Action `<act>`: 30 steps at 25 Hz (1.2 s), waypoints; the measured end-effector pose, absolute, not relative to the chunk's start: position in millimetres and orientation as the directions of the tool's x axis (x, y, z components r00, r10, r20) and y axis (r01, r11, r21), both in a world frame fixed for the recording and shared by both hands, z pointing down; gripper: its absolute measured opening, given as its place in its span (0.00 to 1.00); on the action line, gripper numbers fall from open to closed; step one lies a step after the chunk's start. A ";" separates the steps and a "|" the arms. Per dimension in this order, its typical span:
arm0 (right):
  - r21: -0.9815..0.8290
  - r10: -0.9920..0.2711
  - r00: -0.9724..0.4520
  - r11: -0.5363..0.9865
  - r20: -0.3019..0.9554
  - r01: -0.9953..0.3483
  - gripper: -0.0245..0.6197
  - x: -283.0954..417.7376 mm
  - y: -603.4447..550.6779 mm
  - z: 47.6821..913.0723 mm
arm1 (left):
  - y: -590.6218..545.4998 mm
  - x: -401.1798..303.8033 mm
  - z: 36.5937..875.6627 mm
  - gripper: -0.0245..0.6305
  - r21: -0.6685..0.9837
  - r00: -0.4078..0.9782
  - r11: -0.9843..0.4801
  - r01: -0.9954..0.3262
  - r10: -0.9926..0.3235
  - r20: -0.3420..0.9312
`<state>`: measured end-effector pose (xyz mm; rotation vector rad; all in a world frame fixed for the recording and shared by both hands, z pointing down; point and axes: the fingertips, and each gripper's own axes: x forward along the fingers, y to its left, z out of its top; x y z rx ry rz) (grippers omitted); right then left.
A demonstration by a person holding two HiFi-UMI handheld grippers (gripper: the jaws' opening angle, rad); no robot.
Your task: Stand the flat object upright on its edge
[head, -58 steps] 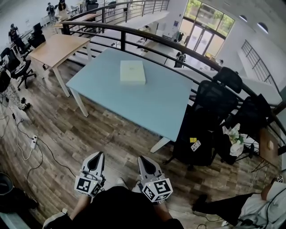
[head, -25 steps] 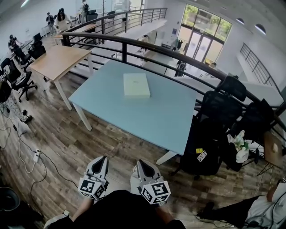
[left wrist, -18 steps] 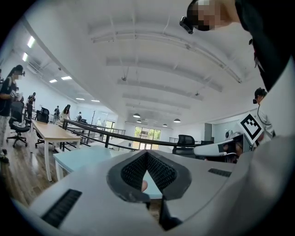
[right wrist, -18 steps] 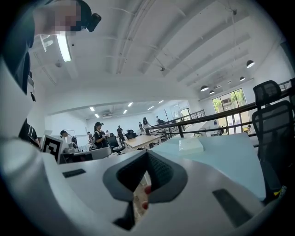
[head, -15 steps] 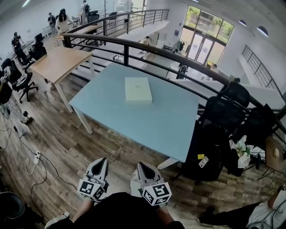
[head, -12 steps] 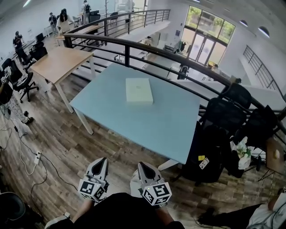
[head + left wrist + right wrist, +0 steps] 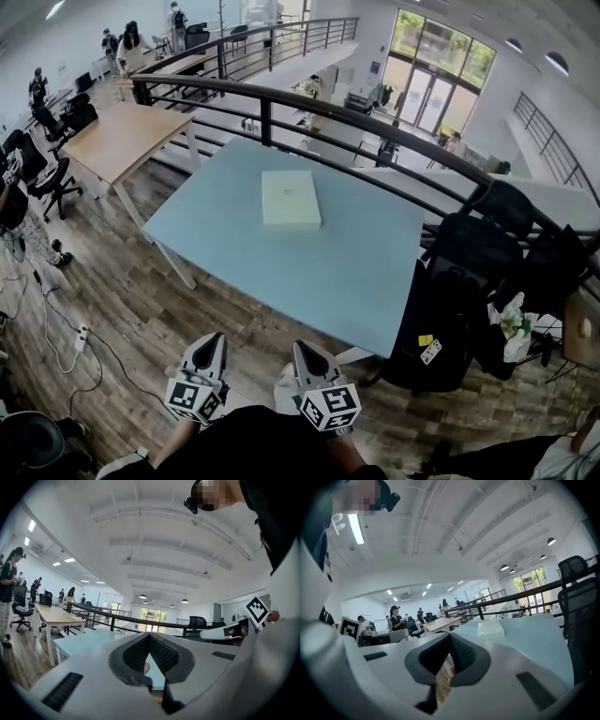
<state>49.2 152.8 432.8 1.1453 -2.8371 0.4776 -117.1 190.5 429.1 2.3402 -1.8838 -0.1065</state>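
A flat pale box (image 7: pixel 290 199) lies on its broad face on the light blue table (image 7: pixel 234 234), toward the table's far side. It also shows in the right gripper view as a low box (image 7: pixel 490 629). My left gripper (image 7: pixel 212 345) and right gripper (image 7: pixel 307 353) are held side by side above the wooden floor, well short of the table's near edge. Both are shut with nothing between their jaws. In the left gripper view the left gripper (image 7: pixel 149 637) points level at the blue table (image 7: pixel 89 638).
A black railing (image 7: pixel 309 103) runs behind the table. A wooden table (image 7: pixel 117 136) stands to the left, with office chairs (image 7: pixel 42 169) and people beyond. Black chairs (image 7: pixel 450 291) and bags crowd the table's right end. Cables (image 7: pixel 56 328) lie on the floor at left.
The table and box have shifted slightly nearer and downward in the head view as I moved toward them. Both grippers stay shut and side by side.
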 end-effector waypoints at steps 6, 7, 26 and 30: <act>-0.264 -0.666 -0.730 0.684 0.152 -0.680 0.05 47.7 115.4 427.8 | 157.1 -115.6 422.8 0.04 0.156 0.208 -0.201 -0.967 -0.977 0.034; -0.265 -0.663 -0.733 0.687 0.152 -0.676 0.05 47.8 109.6 427.4 | 151.3 -115.4 422.1 0.04 0.153 0.206 -0.198 -0.968 -0.978 0.032; -0.257 -0.645 -0.745 0.701 0.169 -0.665 0.05 55.6 -10.3 434.8 | 40.1 -110.5 425.8 0.04 0.141 0.168 -0.164 -0.976 -0.986 0.016; -0.261 -0.636 -0.755 0.710 0.161 -0.654 0.05 51.8 -31.7 439.0 | 22.7 -114.8 433.5 0.04 0.131 0.151 -0.148 -0.980 -0.988 0.017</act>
